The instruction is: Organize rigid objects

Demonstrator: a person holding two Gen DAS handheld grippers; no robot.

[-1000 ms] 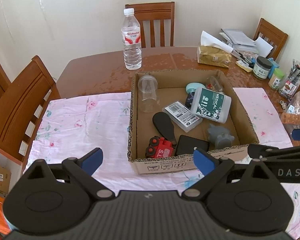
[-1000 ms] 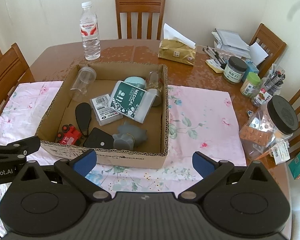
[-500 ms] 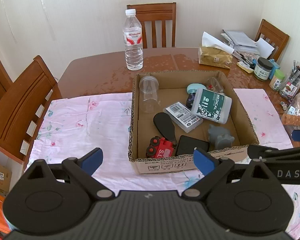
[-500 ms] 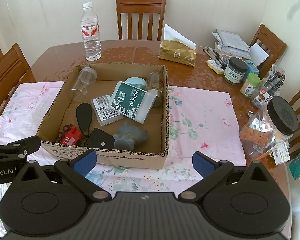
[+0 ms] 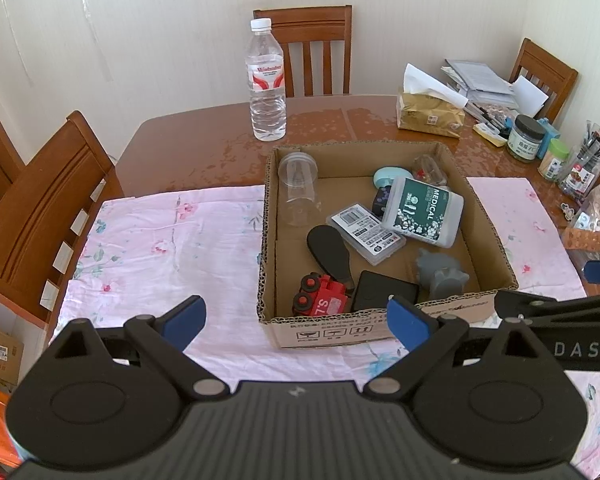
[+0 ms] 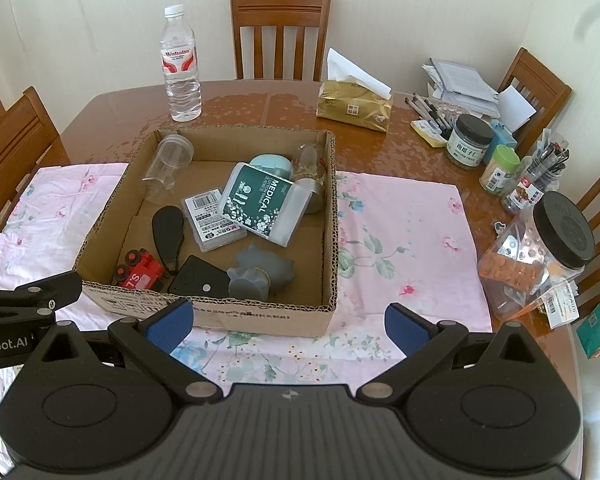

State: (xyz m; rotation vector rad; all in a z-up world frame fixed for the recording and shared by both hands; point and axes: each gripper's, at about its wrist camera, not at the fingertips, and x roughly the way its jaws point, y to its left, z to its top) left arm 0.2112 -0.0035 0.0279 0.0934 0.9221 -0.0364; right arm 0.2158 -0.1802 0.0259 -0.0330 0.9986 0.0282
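Note:
A shallow cardboard box (image 5: 488,224) (image 6: 328,216) sits on a pink floral cloth (image 5: 168,236). Inside lie a green "MEDICAL" container (image 5: 422,212) (image 6: 266,202), a clear plastic cup (image 5: 298,184), a barcode case (image 5: 364,227), a black paddle (image 5: 330,252), a red toy train (image 5: 320,300) (image 6: 138,270), a black case (image 5: 384,292), a grey rubber toy (image 5: 440,272) (image 6: 260,272), a pale blue object (image 5: 390,176) and a small jar (image 5: 428,168). My left gripper (image 5: 296,320) and right gripper (image 6: 286,322) are open and empty, held before the box's near wall.
A water bottle (image 5: 266,80) stands behind the box. A gold tissue pack (image 6: 354,106), papers, pens, jars (image 6: 470,140) and a big black-lidded jar (image 6: 548,248) crowd the right side. Wooden chairs (image 5: 40,200) surround the table.
Both views have shifted slightly, as if the grippers rose or drew back a little. Nothing in the box has moved.

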